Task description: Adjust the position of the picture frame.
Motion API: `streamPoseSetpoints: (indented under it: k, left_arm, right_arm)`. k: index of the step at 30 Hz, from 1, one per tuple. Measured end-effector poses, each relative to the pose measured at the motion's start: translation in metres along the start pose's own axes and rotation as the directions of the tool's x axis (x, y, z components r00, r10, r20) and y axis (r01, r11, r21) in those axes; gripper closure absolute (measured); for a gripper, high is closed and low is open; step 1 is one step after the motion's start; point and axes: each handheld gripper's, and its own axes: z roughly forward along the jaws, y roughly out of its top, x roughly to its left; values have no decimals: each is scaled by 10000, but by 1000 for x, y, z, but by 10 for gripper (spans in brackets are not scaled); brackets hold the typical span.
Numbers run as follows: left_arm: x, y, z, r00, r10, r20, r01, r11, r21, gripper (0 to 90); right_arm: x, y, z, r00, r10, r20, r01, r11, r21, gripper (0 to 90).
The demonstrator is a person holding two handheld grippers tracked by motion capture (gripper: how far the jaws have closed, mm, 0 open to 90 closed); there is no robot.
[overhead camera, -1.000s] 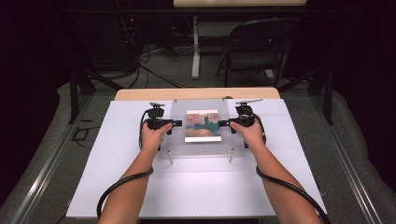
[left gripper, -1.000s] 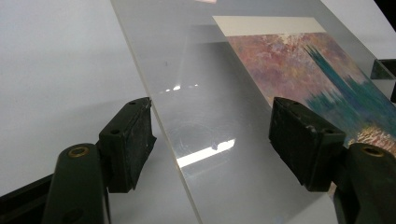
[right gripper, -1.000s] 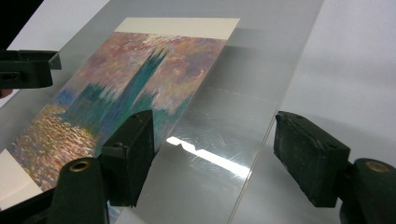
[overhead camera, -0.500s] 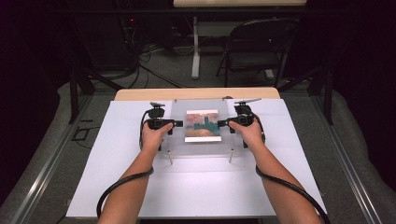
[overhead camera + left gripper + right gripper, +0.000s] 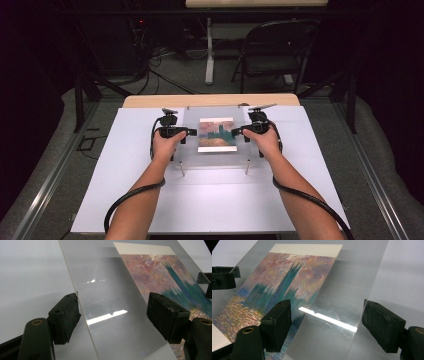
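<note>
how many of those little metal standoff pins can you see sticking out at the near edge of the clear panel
2: one pin below the panel's near left corner, by the left hand; the other pin below its near right corner. The clear panel may hide more at the far edge.

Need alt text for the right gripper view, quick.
A clear acrylic panel over a colourful painted print lies between the open right gripper's black jaws, on a white table. The left gripper shows far left.

Picture (image 5: 217,134) under clear panel (image 5: 210,160) on table (image 5: 125,190), chair (image 5: 272,50) behind
</note>
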Motion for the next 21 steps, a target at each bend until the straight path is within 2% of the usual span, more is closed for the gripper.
streamPoseSetpoints:
  k: [9,13,21]
  left_arm:
    - [-4,1,1,9990,-319,-316,317,9995,-70,276]
    - [-4,1,-1,9988,-381,-319,380,9993,-54,296]
    - [-4,1,-2,9984,-482,-308,478,9988,-132,314]
  right_arm:
    - [5,3,0,9993,172,343,-177,9997,169,237]
    - [7,4,-1,9985,66,535,-79,9997,251,239]
    - [11,6,-2,9972,253,704,-281,9989,388,240]
